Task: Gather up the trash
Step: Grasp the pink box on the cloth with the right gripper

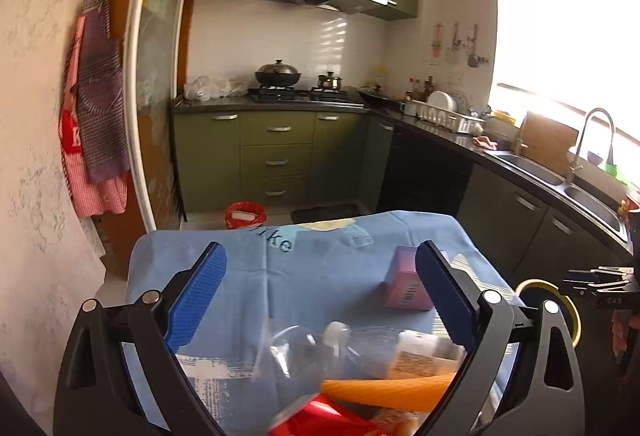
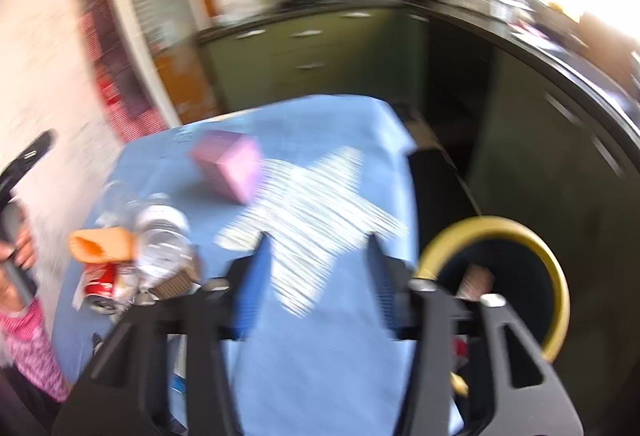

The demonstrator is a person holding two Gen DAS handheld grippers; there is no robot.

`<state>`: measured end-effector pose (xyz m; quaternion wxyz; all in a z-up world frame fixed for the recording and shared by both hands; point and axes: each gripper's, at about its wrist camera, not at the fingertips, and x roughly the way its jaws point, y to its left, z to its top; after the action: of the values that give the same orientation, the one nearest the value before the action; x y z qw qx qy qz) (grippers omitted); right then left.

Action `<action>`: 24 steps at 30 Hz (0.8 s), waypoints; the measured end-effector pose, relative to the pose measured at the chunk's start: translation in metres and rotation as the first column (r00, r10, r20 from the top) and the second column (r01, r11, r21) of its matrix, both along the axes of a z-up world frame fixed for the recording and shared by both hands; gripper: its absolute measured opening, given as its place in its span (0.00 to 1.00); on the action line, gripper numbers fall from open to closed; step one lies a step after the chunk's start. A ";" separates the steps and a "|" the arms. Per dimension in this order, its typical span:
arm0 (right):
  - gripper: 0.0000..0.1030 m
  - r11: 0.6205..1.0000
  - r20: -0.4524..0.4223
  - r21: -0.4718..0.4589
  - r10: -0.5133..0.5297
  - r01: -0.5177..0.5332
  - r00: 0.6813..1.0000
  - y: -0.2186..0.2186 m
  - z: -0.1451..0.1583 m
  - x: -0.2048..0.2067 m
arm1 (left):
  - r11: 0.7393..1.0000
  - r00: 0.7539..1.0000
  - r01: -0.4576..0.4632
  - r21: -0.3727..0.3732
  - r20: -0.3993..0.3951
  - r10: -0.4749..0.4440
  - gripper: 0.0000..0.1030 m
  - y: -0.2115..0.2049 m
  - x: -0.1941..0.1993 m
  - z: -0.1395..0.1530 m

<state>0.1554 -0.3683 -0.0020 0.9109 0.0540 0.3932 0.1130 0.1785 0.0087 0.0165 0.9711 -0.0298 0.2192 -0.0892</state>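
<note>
A blue cloth [image 1: 320, 268] covers the table. On it lie a pink box [image 1: 402, 284], a clear plastic bottle [image 1: 320, 346], an orange wrapper [image 1: 392, 392] and a red can [image 1: 320, 422]. My left gripper [image 1: 320, 294] is open above the bottle and wrapper, with nothing between its blue pads [image 1: 198, 296]. The right wrist view is blurred. My right gripper [image 2: 316, 276] is open over the bare cloth [image 2: 320, 356], holding nothing. The pink box [image 2: 232, 167], bottle [image 2: 164, 240], wrapper [image 2: 100, 244] and can [image 2: 100, 288] lie to its left. A yellow-rimmed black bin [image 2: 520, 232] stands to its right.
The yellow-rimmed bin [image 1: 560, 312] stands at the table's right edge and holds some scraps. A red bin [image 1: 245, 213] is on the floor beyond the table. Green cabinets [image 1: 276, 155] and a dark counter with a sink [image 1: 540, 171] run behind and to the right. Aprons [image 1: 96, 123] hang on the left wall.
</note>
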 end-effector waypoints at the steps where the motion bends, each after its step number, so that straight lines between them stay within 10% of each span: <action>1: 0.67 0.998 0.012 -0.029 0.065 -0.065 0.998 0.016 0.003 0.009 | 1.000 1.000 -0.008 -0.009 -0.007 0.008 0.91 0.005 0.005 -0.005; 9: 0.76 0.903 0.015 -0.204 0.390 -0.379 0.921 0.096 -0.010 0.079 | 1.000 0.998 -0.022 -0.010 -0.060 0.021 0.92 0.018 0.022 -0.029; 24: 0.80 0.856 -0.061 -0.135 0.495 -0.499 0.867 0.128 -0.068 0.170 | 1.000 0.996 0.010 0.008 -0.083 -0.009 0.93 0.003 0.026 -0.037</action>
<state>0.3255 -0.2400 -0.0699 0.8475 -0.1146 0.4121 0.3142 0.2048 0.0118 -0.0204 0.9609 -0.0285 0.2599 -0.0917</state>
